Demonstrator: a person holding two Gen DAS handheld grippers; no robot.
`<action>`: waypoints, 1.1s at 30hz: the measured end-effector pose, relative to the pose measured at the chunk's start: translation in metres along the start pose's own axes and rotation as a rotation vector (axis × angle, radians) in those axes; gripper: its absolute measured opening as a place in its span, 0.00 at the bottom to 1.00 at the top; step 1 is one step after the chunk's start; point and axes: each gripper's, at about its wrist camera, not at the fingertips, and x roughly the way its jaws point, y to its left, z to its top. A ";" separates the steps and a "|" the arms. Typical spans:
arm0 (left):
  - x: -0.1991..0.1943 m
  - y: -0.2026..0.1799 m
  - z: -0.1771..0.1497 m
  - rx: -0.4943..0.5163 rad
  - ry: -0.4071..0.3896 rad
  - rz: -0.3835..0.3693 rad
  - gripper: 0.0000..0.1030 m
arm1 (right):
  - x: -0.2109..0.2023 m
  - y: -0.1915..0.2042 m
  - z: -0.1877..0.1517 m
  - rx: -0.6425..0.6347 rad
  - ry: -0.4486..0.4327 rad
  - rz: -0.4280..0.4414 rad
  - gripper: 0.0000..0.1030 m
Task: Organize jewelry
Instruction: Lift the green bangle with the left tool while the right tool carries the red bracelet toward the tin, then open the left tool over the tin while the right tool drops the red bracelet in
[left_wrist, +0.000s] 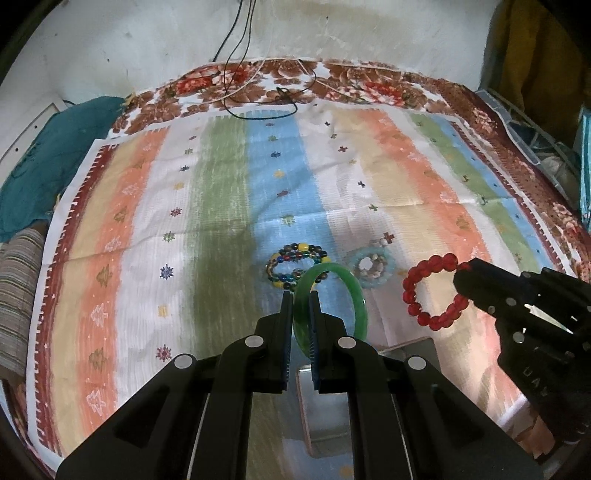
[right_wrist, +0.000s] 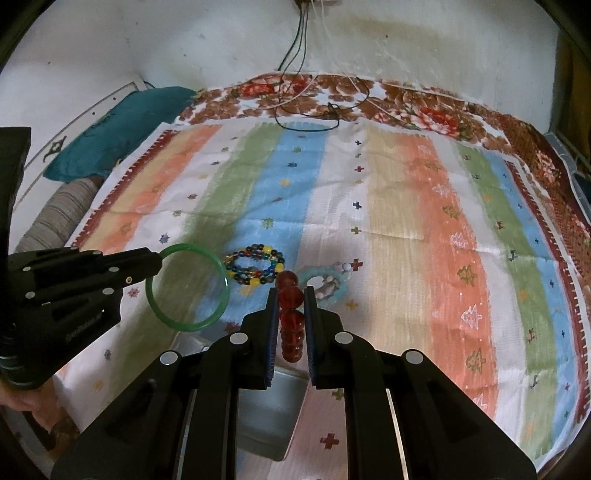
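While both pieces hung lifted over the cloth (left_wrist: 221, 221), left gripper (left_wrist: 300, 306) pinched green bangle (left_wrist: 354, 291), right gripper (right_wrist: 291, 306) pinched red bead bracelet (right_wrist: 290, 295); tray (right_wrist: 266, 417) sat directly below, nearer the fingers than the remaining bracelets.

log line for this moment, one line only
left gripper: shut on green bangle | right gripper: shut on red bead bracelet | two bracelets on cloth | box below

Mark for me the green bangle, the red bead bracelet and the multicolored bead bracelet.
green bangle (right_wrist: 221, 266): right wrist view, on its far right rim.
red bead bracelet (left_wrist: 410, 288): left wrist view, on the beads of its left side.
multicolored bead bracelet (left_wrist: 302, 246): left wrist view, on a yellow bead of its far arc.
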 end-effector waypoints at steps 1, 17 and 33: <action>-0.002 -0.001 -0.002 0.001 -0.001 -0.003 0.07 | -0.002 0.000 -0.001 0.000 -0.002 0.002 0.14; -0.030 -0.003 -0.036 -0.030 -0.012 -0.052 0.07 | -0.040 0.012 -0.027 -0.019 -0.054 0.044 0.14; -0.024 0.007 -0.053 -0.092 0.041 0.040 0.38 | -0.036 0.002 -0.048 0.028 -0.008 0.050 0.48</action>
